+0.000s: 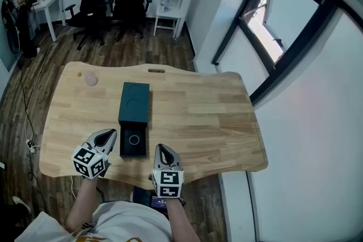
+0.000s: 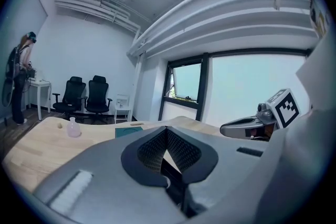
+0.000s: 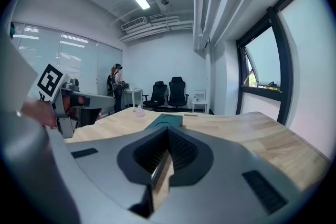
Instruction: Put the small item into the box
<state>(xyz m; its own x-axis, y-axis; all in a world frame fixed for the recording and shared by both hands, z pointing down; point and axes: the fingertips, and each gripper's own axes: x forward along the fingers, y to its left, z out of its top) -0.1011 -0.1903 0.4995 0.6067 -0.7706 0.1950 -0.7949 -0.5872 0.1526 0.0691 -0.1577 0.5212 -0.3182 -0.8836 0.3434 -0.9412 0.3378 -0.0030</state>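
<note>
Lying at the upper left of the desk (image 1: pixel 193 122), the small pink item (image 1: pixel 91 79) sits well apart from both claws, up and left of the dark box (image 1: pixel 134 100), whose long axis runs up the frame with its open tray nearest the person. The left claw (image 1: pixel 106 136), jaws together and empty, looks the nearer one; the right claw (image 1: pixel 163 150) is likewise closed on nothing
</note>
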